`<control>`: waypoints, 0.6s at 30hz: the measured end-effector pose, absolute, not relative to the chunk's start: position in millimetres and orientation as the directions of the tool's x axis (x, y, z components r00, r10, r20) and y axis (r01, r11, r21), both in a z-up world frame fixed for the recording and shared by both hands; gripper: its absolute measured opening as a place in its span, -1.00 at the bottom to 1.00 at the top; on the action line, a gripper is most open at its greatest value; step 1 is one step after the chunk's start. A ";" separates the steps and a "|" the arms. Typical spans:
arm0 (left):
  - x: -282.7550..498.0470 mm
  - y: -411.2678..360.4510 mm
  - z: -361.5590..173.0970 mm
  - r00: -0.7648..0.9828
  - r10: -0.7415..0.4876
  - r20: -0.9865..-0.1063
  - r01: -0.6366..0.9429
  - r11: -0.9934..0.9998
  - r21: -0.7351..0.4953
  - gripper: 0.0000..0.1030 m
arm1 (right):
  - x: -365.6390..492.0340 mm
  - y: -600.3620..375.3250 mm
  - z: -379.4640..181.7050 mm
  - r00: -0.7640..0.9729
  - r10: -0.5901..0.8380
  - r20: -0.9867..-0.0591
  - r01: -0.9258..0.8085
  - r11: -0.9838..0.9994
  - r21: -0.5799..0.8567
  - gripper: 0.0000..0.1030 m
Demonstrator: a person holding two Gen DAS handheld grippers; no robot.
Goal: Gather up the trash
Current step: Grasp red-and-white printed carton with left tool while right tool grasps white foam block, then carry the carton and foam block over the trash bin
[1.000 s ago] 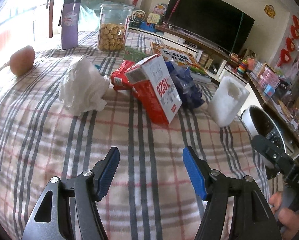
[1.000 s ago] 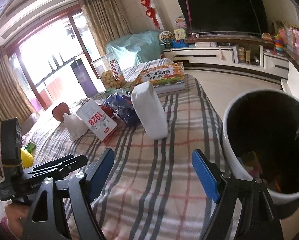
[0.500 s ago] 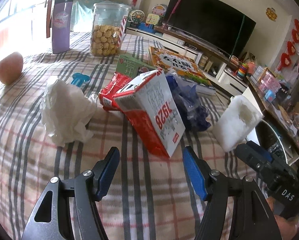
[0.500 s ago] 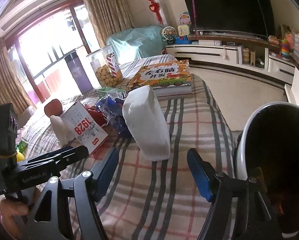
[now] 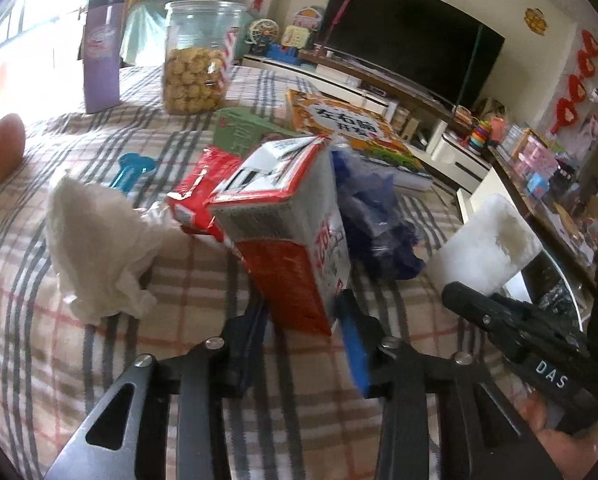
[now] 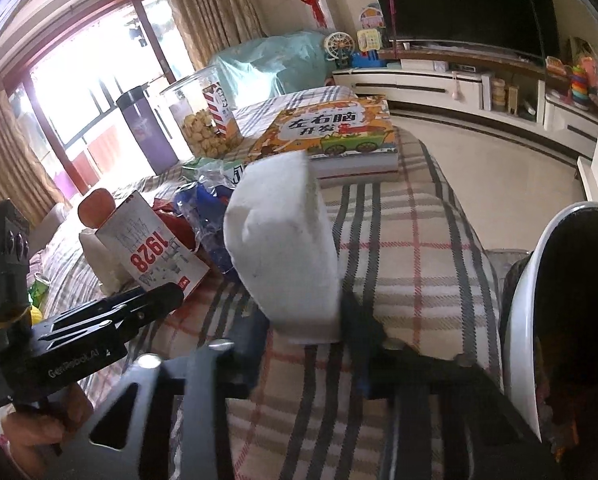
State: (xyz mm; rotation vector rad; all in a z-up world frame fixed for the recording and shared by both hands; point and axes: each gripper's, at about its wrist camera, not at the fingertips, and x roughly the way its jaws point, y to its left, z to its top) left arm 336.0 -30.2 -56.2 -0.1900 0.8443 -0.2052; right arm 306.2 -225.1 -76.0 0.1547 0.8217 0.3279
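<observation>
On the plaid-covered table (image 5: 99, 360), near its right edge, both grippers begin a pickup: the left gripper (image 5: 303, 320) closing around the red-and-white carton (image 5: 295, 240), the right gripper (image 6: 305, 328) closing around the white foam block (image 6: 287, 240). Next likely comes lifting both toward the bin (image 6: 527, 320), contents unclear.

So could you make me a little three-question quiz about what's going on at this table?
1. True or false: the left gripper has the red-and-white carton between its fingers.
2. What lies between the right gripper's fingers? A) the cookie jar B) the white foam block C) the book
3. Fill in: the bin stands off the table's edge on the ____ gripper's side.

Key: 1 true, its jaws closing on it. 2 B, the white foam block, jaws closing. 3 right.
</observation>
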 end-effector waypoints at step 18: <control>271.8 -42.1 -40.5 0.681 -0.284 -0.675 0.188 0.959 -0.214 -0.42 | 255.4 -250.3 -64.0 0.657 0.361 -0.662 -0.220 0.931 0.290 -0.42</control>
